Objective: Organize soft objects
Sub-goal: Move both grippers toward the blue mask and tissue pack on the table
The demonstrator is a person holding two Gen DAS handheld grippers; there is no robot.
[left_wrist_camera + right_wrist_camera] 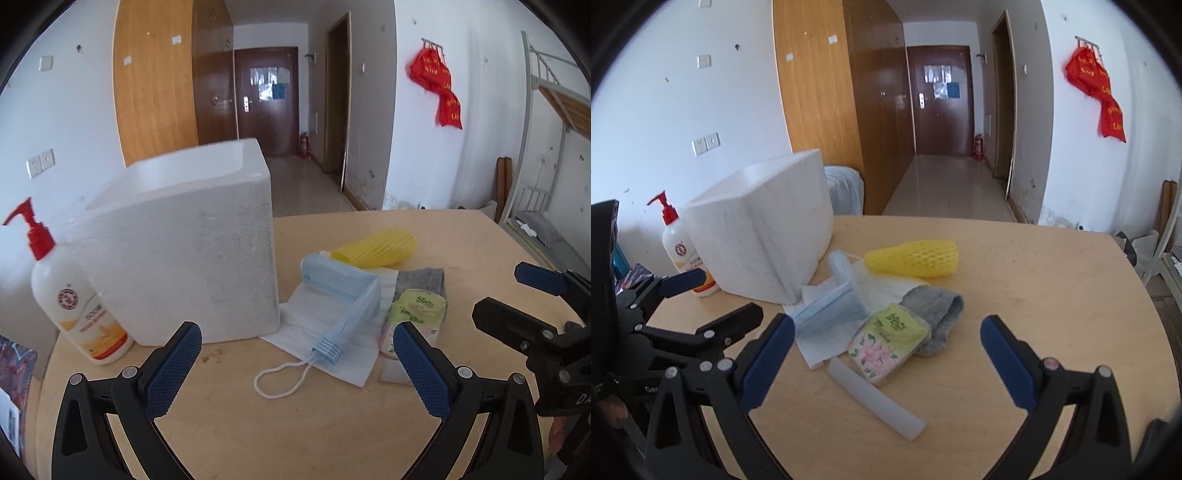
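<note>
A pile of soft things lies mid-table: a blue face mask [341,295] [831,310] on a white tissue sheet [317,332], a yellow foam net sleeve [376,247] [916,258], a grey sock [421,284] [938,314], a green tissue pack [413,321] [890,339] and a white foam strip [875,398]. A white foam box [184,258] [764,236] stands to their left, open side up. My left gripper [297,369] is open and empty, just short of the mask. My right gripper [886,362] is open and empty, above the tissue pack and strip.
A white lotion bottle with a red pump [70,295] [679,247] stands left of the box near the table's [1052,295] left edge. The right gripper shows at the right of the left wrist view [535,317]. A hallway and doors lie beyond.
</note>
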